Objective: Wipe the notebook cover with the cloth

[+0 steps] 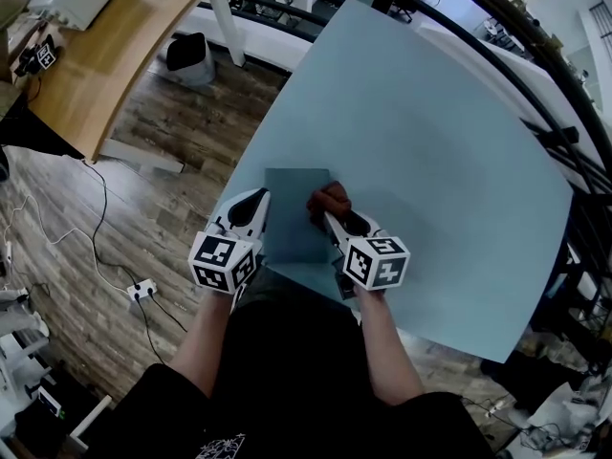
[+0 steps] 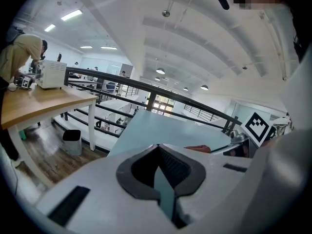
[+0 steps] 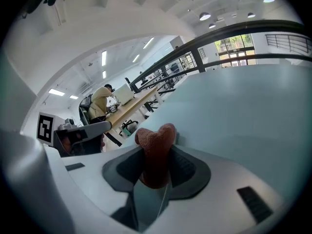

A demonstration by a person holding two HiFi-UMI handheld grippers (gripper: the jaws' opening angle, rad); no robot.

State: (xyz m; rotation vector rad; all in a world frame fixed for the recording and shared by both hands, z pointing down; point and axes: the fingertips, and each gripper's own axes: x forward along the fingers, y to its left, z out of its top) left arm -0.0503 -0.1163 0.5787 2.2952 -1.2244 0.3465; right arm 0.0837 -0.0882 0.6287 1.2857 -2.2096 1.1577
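Observation:
A teal-grey notebook (image 1: pixel 296 223) lies flat near the front edge of the light blue table (image 1: pixel 430 142). My left gripper (image 1: pixel 259 200) is at the notebook's left edge. In the left gripper view, the left gripper (image 2: pixel 159 155) has its jaws nearly together on a thin teal strip (image 2: pixel 165 194) that matches the notebook. My right gripper (image 1: pixel 328 215) is shut on a reddish-brown cloth (image 1: pixel 330 199) over the notebook's right side. In the right gripper view the cloth (image 3: pixel 155 143) bulges out past the fingertips of the right gripper (image 3: pixel 156 160).
A wooden desk (image 1: pixel 115 46) stands at the upper left with a dark bin (image 1: pixel 189 60) beside it. Cables and a power strip (image 1: pixel 143 290) lie on the wood floor to the left. A person (image 2: pixel 19 57) bends over that desk. A dark railing (image 1: pixel 516 36) runs behind the table.

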